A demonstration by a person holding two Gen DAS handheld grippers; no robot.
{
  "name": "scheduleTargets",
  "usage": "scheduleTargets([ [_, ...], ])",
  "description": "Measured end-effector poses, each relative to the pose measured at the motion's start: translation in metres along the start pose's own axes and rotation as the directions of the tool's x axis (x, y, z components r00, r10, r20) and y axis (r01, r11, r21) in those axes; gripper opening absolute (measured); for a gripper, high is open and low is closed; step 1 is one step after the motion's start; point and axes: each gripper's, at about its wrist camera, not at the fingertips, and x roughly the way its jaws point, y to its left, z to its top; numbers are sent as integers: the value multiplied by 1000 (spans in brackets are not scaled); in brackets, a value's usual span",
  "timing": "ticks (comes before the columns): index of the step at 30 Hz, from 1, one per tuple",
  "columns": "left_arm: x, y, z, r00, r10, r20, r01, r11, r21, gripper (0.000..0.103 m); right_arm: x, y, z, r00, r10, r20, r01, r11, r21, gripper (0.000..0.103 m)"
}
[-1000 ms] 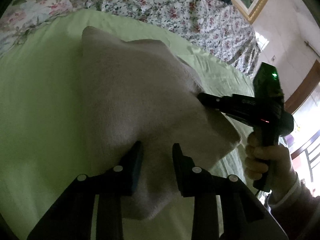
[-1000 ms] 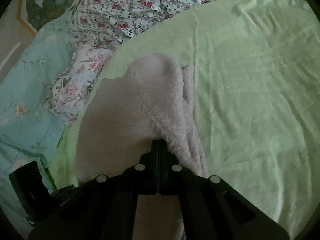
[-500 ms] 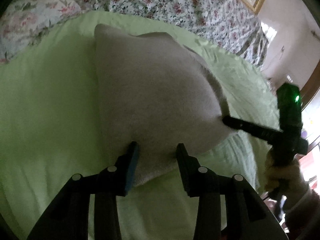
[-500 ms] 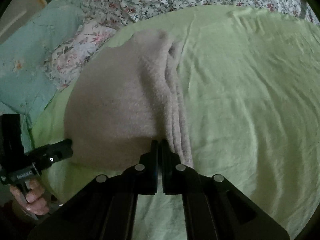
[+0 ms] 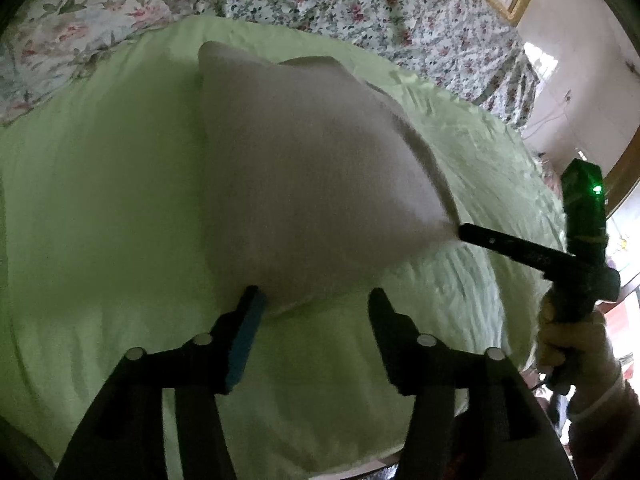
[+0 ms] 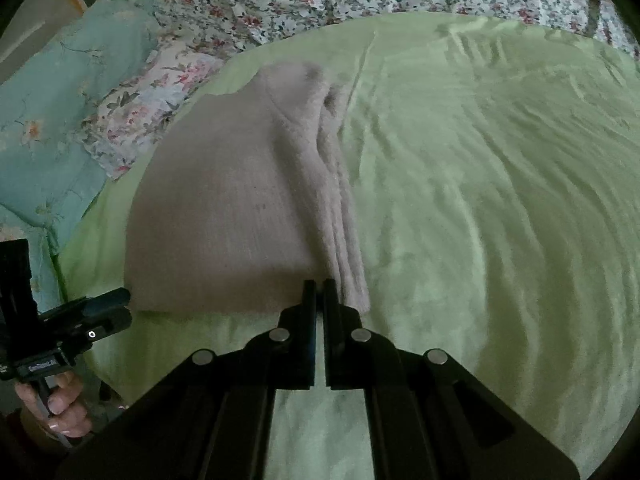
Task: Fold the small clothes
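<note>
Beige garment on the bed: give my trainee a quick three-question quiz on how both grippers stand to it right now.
1. True or false: the left gripper has its fingers spread apart at the near edge of the beige garment.
2. The right gripper is: A) wide open, B) pinched at the garment's corner, C) out of view.
3. Fill in: the garment lies on a ____ green sheet.

Key: 1 true; 2 B; 3 light
</note>
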Motion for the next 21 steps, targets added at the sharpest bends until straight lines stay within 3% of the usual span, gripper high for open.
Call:
scheduleTargets([
  [4,-10,6,-13,1000,12,-23,-12,1000,-22,63,-15,-5,-13,998,-55,-26,55,998,28,6],
  [10,-24,13,-28,998,56,-33,-58,997,-42,71,-38,-8,-36,998,-52,-31,54,997,55,8],
  [12,-28,12,-33,997,75,-34,-77,996,-38,75,-42,-8,-43,998,-44,-40,46,997,61,14],
  [14,-32,11,-36,996,87,-31,-88,996,-34,78,-45,-5,-50,998,-44,-45,46,997,58,36],
  [21,-44,1,-41,987,157,-21,-157,988,3,83,-52,7,-60,998,-32,-46,34,999,27,43],
])
